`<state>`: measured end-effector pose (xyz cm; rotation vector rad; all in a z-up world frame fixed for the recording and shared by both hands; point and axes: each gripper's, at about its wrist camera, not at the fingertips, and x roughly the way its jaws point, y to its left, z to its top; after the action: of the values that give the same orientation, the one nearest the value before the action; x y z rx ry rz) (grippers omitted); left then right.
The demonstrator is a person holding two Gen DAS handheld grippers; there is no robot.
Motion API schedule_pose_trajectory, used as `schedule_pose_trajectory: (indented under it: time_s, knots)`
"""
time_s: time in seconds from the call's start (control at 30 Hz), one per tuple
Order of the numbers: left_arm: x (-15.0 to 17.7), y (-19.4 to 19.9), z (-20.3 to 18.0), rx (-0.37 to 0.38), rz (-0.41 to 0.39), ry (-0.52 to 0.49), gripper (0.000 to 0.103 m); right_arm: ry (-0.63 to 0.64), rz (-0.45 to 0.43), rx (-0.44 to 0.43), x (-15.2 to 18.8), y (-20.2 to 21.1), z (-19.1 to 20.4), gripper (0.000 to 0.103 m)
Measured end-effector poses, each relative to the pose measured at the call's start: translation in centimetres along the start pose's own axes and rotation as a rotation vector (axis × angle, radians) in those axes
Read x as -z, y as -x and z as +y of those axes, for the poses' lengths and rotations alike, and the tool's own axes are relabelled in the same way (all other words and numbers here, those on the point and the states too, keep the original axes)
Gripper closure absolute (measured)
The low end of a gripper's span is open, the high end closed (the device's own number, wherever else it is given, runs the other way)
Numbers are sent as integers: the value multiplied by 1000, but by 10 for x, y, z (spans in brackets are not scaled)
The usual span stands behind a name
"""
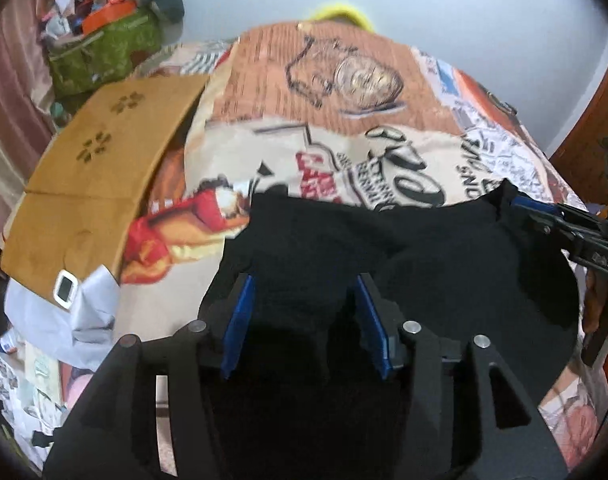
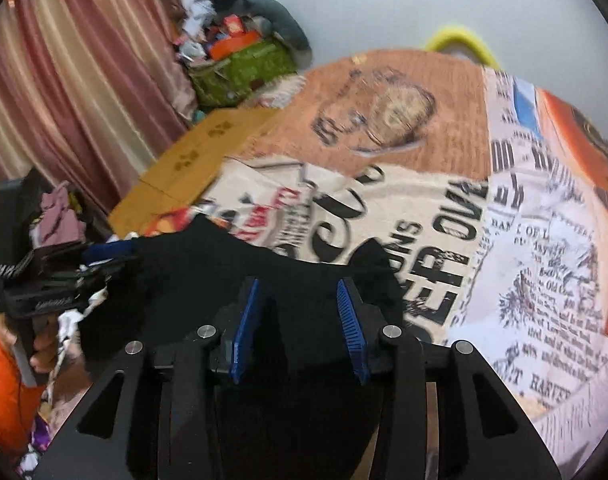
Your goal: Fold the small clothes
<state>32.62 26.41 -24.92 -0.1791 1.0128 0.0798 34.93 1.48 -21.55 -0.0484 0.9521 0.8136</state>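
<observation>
so this looks like pretty early days on the fold. the black garment (image 1: 403, 264) is lying spread on the printed bedsheet (image 1: 343, 100), near edge toward the camera, and i can't see any crisp fold line in it yet, just a rumpled dark mass with a bump in the middle. hard to tell what kind of garment it is, it's all black and blurry.

left claw (image 1: 304, 320) is released, blue pads apart, hovering right over the near edge of the cloth with fabric showing between them. right claw (image 2: 300, 324) is the same deal in its own view, pads spread wide, cloth below. in the left view it seems to reach in at the far right corner of the garment, but whether it's pinching anything there i honestly can't tell.

there's a cardboard sheet (image 1: 96, 172) on the bed to the left, touching nothing relevant. my guess: still grabbing corners, basically all the folding is left.
</observation>
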Motion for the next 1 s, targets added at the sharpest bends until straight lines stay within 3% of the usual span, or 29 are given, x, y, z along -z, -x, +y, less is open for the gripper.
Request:
schedule_pose_trajectory:
  time_s: [0.17, 0.43, 0.53, 0.6, 0.63, 0.67, 0.8, 0.87, 1.0]
  knots:
    - [-2, -17, 6, -14, 11, 9, 51, 0, 19, -5, 11, -15, -24, 73]
    - [-23, -41, -1, -138, -4, 23, 53, -32, -6, 26, 14, -7, -35, 81]
    - [-27, -37, 8, -159, -3, 81, 64, -35, -10, 86, 16, -1, -38, 81]
    - [-30, -20, 17, -241, -40, 114, 64, -32, -1, 88, 17, 2, -41, 79]
    - [-31, -9, 21, -249, -65, 122, 64, -32, 10, 89, 16, 5, -41, 74]
    - [-32, 3, 26, -236, -84, 128, 64, -31, 19, 97, 16, 8, -41, 69]
    - [-23, 37, 33, -227, -110, 85, 63, -18, -2, 111, 15, 30, -35, 67]
    - [-13, 43, 31, -198, -99, 58, 57, 1, -38, 107, 16, 42, -26, 61]
    - [7, 32, 20, -145, -51, 24, 55, 57, -92, 80, 23, 57, -2, 54]
